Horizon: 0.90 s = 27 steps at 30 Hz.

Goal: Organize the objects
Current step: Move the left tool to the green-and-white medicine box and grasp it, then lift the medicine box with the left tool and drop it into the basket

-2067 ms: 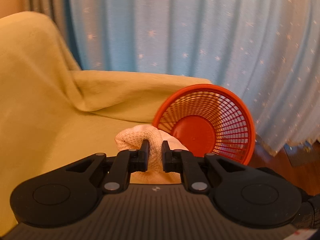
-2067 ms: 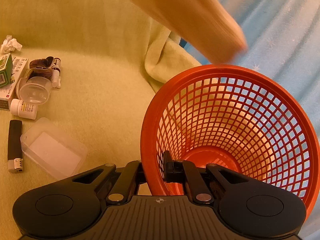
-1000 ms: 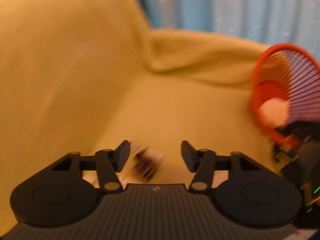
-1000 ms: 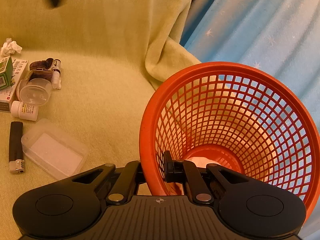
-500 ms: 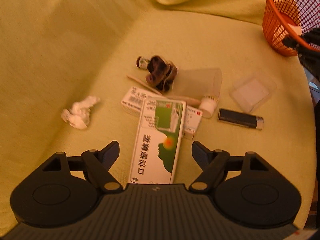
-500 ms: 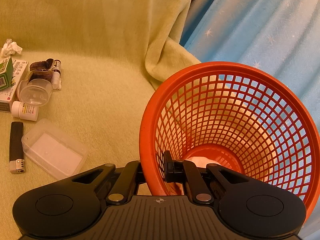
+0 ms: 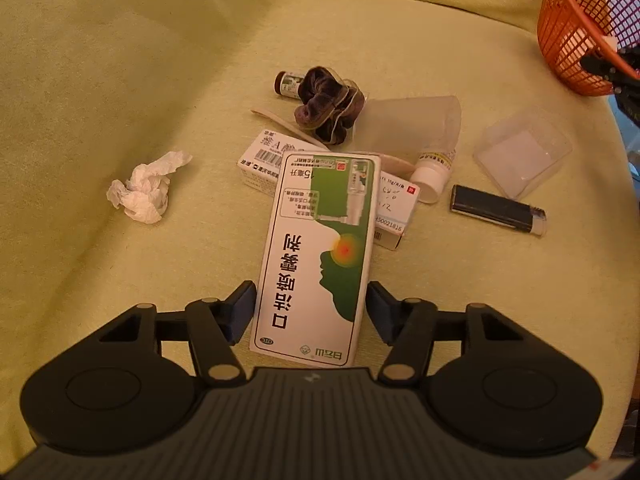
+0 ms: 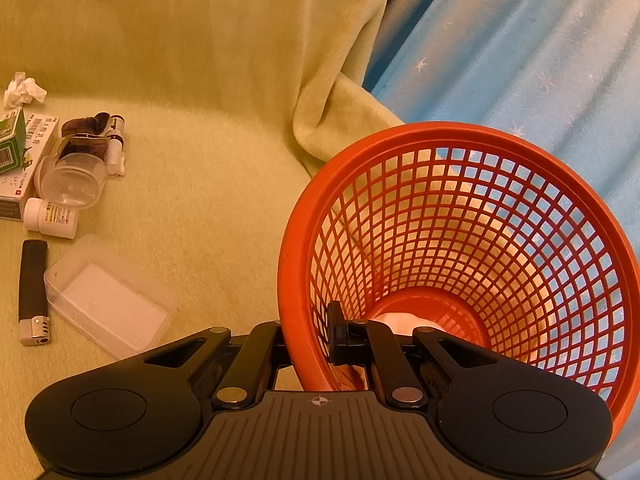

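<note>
My left gripper (image 7: 311, 312) is open, its fingers either side of the near end of a green and white medicine box (image 7: 320, 252) on the yellow-covered seat; contact is unclear. Behind it lie a second white box (image 7: 272, 152), a brown scrunchie (image 7: 328, 108), a clear cup (image 7: 416, 124), a white pill bottle (image 7: 432, 172), a black lighter (image 7: 496, 210), a clear plastic case (image 7: 520, 156) and a crumpled tissue (image 7: 140, 192). My right gripper (image 8: 308, 340) is shut on the rim of the orange basket (image 8: 480, 248), which holds a cream cloth (image 8: 400, 320).
The basket (image 7: 580, 20) shows at the far right in the left wrist view. A blue star curtain (image 8: 520, 60) hangs behind the seat. The yellow cover rises into a backrest (image 8: 200, 20). The seat's right edge (image 7: 624, 200) drops off beside the lighter.
My left gripper let the cream cloth go into the basket, opened, swung left and came down around the green and white box. The right gripper has kept still on the basket rim.
</note>
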Tool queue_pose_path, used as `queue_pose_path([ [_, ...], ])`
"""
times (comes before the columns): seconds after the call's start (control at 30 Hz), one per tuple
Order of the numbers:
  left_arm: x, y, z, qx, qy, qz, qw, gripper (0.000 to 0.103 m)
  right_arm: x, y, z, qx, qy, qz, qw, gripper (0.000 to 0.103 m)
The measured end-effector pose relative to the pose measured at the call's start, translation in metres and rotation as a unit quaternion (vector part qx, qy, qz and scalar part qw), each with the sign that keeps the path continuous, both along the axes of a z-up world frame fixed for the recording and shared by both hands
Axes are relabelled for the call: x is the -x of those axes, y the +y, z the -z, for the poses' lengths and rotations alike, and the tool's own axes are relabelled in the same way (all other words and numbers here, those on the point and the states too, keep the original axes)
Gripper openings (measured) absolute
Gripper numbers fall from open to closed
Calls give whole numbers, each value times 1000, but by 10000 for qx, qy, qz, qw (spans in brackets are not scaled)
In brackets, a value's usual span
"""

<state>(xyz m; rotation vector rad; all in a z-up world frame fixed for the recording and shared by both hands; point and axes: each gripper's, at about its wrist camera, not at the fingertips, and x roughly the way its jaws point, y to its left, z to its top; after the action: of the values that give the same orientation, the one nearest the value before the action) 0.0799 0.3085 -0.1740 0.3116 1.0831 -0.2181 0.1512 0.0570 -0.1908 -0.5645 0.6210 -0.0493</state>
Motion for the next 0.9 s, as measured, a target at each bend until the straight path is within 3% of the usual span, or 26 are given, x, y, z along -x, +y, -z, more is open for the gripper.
queue_pose_path([
  [0.53, -8, -22, -66, 203, -599, 319, 9975, 52, 1, 0, 1, 33, 14, -16, 10000, 3],
  [0.9, -8, -34, -22, 238, -523, 122, 9983, 53, 1, 1, 1, 19, 16, -20, 10000, 3],
])
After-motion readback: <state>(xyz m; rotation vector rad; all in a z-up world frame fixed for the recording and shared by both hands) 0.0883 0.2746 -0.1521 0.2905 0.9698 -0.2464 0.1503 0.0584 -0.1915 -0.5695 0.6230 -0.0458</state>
